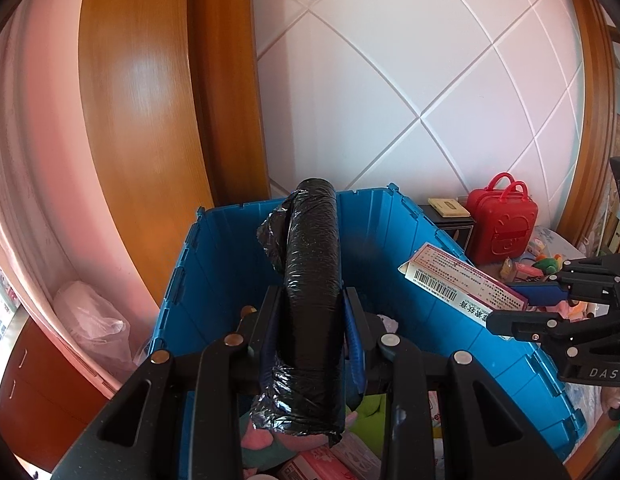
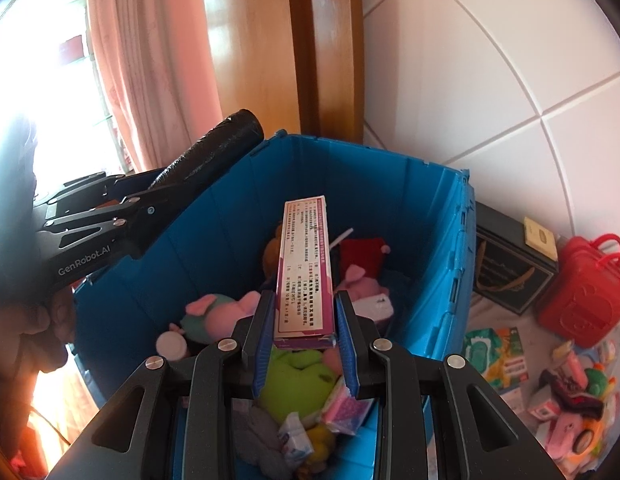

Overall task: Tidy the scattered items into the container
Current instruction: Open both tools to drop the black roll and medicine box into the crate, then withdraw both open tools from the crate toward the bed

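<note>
1. Left wrist view shows your left gripper (image 1: 312, 316) clamped on a black wrapped roll (image 1: 313, 280), which sticks forward and up over the open blue crate (image 1: 230, 264). The roll is above the crate's inside, not yet resting in it.
2. Your right gripper (image 2: 304, 320) has its jaws pressed narrow on a long pink-and-white printed box (image 2: 306, 268), held lengthwise over the middle of the crate.
3. Already done, judging by what lies inside: a green plush (image 2: 298, 376), pink plush pigs (image 2: 214, 312), a red plush (image 2: 362, 254) and some small packets (image 2: 346, 404) sit on the crate floor, which is well covered but far from full.
4. Both held items look ready to be let go; lowering them a little first would keep the box from tipping onto the rim.
5. Still left outside, to the right of the crate: a red toy suitcase (image 2: 582, 292), a dark box (image 2: 510, 264) with a small yellow card (image 2: 540, 238) on top, a green wipes pack (image 2: 486, 344), and a heap of small toys (image 2: 574, 412). Expect several more trips.
</note>
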Demonstrator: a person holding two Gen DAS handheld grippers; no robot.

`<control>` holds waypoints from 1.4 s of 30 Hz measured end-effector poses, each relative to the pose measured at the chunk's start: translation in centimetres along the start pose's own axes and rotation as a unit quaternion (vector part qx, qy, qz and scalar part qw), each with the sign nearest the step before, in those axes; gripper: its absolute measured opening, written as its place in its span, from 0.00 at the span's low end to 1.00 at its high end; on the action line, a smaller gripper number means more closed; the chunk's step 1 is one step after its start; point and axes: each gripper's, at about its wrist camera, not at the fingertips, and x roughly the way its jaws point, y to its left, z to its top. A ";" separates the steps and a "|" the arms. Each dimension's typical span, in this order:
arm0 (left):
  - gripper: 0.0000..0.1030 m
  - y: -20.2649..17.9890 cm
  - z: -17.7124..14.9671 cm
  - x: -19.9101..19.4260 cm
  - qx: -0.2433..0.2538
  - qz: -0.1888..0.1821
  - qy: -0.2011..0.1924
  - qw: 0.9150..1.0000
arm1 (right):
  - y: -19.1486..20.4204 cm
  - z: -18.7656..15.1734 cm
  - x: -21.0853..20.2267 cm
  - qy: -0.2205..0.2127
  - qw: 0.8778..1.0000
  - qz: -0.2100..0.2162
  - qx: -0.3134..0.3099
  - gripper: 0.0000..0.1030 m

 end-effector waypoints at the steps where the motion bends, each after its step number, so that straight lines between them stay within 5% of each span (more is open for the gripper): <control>1: 0.29 0.2 0.3 0.2 -0.010 0.005 0.006 1.000 | -0.1 0.2 0.0 -0.003 1.000 -0.002 0.002 0.29; 2: 0.46 0.6 0.6 0.7 -0.019 0.012 0.022 0.999 | -0.2 0.5 0.1 -0.008 1.000 -0.011 0.005 0.30; 3: 0.96 1.0 0.8 1.6 -0.031 0.024 0.048 0.998 | -0.3 0.8 0.5 -0.004 1.000 -0.020 0.006 0.51; 4: 0.97 1.3 0.8 1.9 -0.040 0.024 0.056 0.997 | -0.4 1.0 1.0 0.005 1.000 -0.026 0.010 0.99; 8: 0.99 1.4 0.3 1.5 -0.049 0.020 0.048 0.997 | -1.2 0.7 1.2 0.009 0.999 -0.006 0.034 1.00; 23: 0.99 -3.0 -0.1 -2.3 -0.032 0.045 0.028 0.998 | -2.9 -4.1 -5.5 -0.018 0.998 -0.040 0.053 1.00; 42: 0.99 -17.9 -1.1 -9.4 -0.009 0.061 0.037 0.997 | -9.5 -14.0 -18.7 -0.021 0.992 -0.069 0.100 1.00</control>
